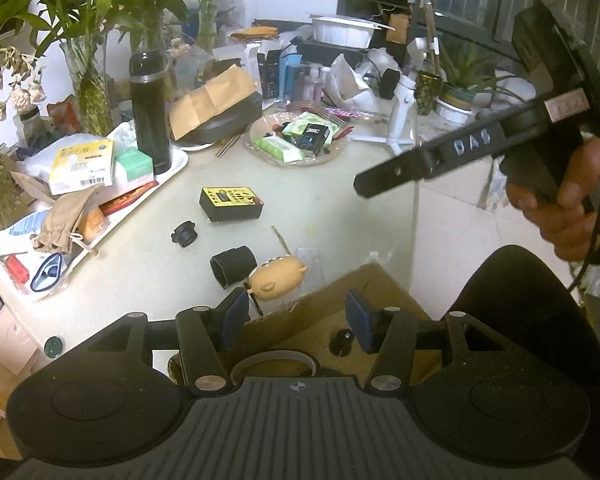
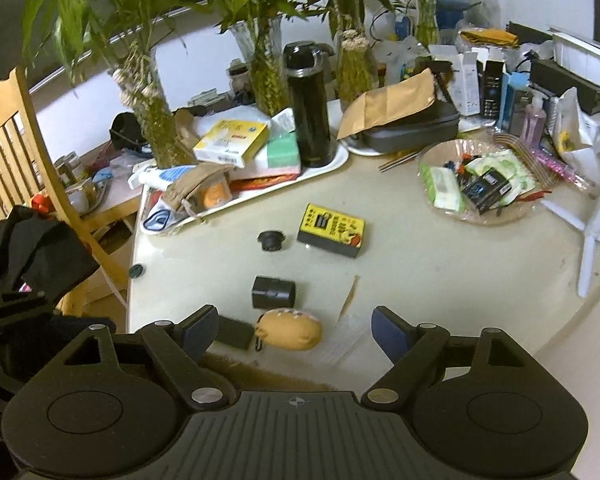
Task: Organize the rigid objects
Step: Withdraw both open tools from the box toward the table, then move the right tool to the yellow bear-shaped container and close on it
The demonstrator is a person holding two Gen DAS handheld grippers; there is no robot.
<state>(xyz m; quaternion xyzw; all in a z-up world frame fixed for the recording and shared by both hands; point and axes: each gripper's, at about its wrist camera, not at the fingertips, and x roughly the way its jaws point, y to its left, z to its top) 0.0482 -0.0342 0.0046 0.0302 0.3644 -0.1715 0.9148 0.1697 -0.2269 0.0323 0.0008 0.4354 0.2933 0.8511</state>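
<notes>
on table [image 2: 420, 280]: one yellow box [image 2: 331, 230]

Table [image 2: 420, 264]: smooth, pale, slightly glossy top. Cardboard box [image 1: 332, 300]: matt brown, raw-edged. Flask [image 2: 309, 108]: glossy black with a metal band. Pouch [image 1: 66, 220]: soft tan cloth. Chair [image 2: 16, 128]: varnished wood. Envelope [image 2: 392, 104]: creased brown paper. Left hand-held gripper [image 1: 298, 316]: matt black plastic, ribbed body, blue pads, bright metal pins. Tray [image 2: 332, 168]: glossy white.

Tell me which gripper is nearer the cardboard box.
Left. The left gripper hovers right over the cardboard box; the right gripper, jaws open, is over the table.
</notes>
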